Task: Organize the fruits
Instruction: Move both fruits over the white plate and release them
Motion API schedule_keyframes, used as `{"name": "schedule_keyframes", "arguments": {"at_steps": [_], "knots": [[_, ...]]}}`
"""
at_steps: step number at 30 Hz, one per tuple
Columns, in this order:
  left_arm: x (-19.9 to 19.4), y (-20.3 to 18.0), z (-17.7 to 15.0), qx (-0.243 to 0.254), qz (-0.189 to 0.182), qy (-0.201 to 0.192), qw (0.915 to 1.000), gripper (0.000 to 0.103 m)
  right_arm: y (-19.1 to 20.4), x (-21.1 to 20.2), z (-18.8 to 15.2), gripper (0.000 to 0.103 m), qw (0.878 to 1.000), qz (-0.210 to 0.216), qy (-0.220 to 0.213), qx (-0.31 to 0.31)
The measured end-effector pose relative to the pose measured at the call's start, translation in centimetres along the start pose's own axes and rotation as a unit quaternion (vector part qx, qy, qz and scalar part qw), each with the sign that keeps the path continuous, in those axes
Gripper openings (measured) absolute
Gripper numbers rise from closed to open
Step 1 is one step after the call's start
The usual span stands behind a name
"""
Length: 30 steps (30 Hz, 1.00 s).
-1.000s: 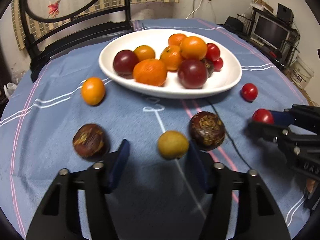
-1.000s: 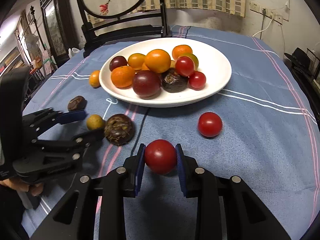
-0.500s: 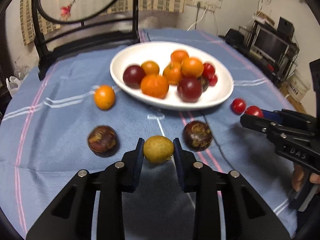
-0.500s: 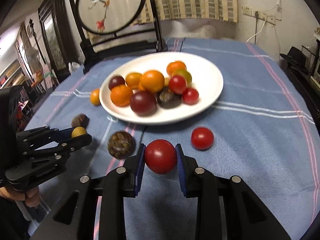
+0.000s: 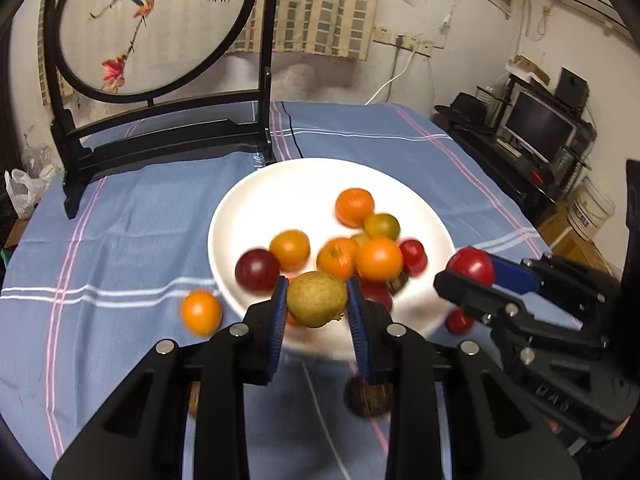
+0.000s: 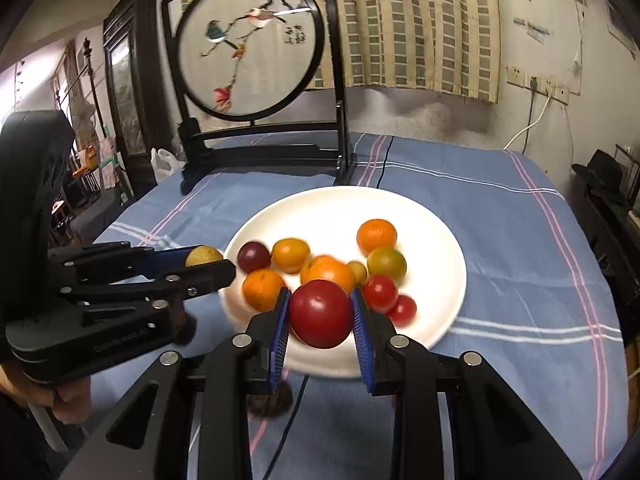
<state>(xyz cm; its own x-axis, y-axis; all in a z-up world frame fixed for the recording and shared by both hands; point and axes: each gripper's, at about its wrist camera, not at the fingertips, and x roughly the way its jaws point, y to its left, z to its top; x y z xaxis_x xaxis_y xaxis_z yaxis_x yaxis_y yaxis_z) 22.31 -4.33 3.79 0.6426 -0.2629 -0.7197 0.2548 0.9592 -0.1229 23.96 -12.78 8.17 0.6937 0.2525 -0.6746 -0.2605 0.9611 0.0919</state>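
Observation:
My left gripper (image 5: pixel 318 312) is shut on a yellow-green fruit (image 5: pixel 317 299) and holds it in the air over the near rim of the white plate (image 5: pixel 280 184). My right gripper (image 6: pixel 320 320) is shut on a red tomato (image 6: pixel 321 313), also lifted at the plate's near edge. The plate (image 6: pixel 440 248) holds several oranges, tomatoes and dark plums. Each gripper shows in the other's view: the right one (image 5: pixel 472 276) with the tomato, the left one (image 6: pixel 200 264) with the yellow fruit.
On the blue cloth an orange (image 5: pixel 201 312) lies left of the plate, a small tomato (image 5: pixel 458 321) at its right, and a dark brown fruit (image 5: pixel 368 398) lies under my left fingers. A black stand with a round embroidered screen (image 5: pixel 160 136) stands behind the plate.
Both grippers have risen from the cloth and moved toward the plate with their fruits. The left gripper closed on the yellow fruit a second ago; the right held its tomato throughout.

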Motion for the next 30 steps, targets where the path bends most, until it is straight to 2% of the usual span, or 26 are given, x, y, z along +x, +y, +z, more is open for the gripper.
{"name": "schedule_keyframes", "arguments": {"at_steps": [5, 9, 12, 14, 15, 16, 21, 25, 28, 30], "knots": [[3.8, 0.8, 2.9, -0.019, 0.023, 0.01, 0.9995, 0.028, -1.2, 3.3, 1.9, 0.03, 1.0, -0.011, -0.001, 0.007], [5.9, 1.3, 3.7, -0.026, 0.044, 0.02, 0.9985, 0.028, -2.5, 5.8, 2.9, 0.03, 0.999, -0.003, 0.017, 0.032], [7.0, 1.5, 3.9, -0.033, 0.045, 0.027, 0.9981, 0.029, -2.8, 7.0, 3.3, 0.033, 0.999, -0.009, 0.018, 0.035], [7.3, 1.7, 3.9, -0.046, 0.054, 0.028, 0.9971, 0.05, -3.2, 7.7, 3.5, 0.046, 0.999, -0.002, 0.022, 0.047], [7.3, 2.0, 3.9, -0.055, 0.063, 0.026, 0.9962, 0.054, -3.5, 7.9, 3.5, 0.048, 0.998, -0.005, 0.022, 0.056], [7.2, 2.1, 3.9, -0.058, 0.059, 0.025, 0.9963, 0.06, -3.8, 7.8, 3.4, 0.049, 0.998, -0.01, 0.023, 0.065], [5.4, 1.6, 3.0, -0.055, 0.055, 0.009, 0.9969, 0.061, -4.3, 6.0, 2.3, 0.049, 0.997, -0.003, 0.014, 0.074], [2.9, 0.9, 0.7, -0.043, 0.073, -0.022, 0.9961, 0.073, -4.3, 3.7, 1.3, 0.054, 0.997, 0.007, 0.002, 0.078], [0.9, 0.9, -1.1, -0.044, 0.083, -0.034, 0.995, 0.074, -4.3, 1.8, 0.4, 0.055, 0.996, 0.016, -0.004, 0.088], [-0.5, 1.1, -2.1, -0.052, 0.079, -0.039, 0.9947, 0.079, -4.1, 0.7, -0.2, 0.056, 0.996, 0.021, -0.007, 0.091]]}}
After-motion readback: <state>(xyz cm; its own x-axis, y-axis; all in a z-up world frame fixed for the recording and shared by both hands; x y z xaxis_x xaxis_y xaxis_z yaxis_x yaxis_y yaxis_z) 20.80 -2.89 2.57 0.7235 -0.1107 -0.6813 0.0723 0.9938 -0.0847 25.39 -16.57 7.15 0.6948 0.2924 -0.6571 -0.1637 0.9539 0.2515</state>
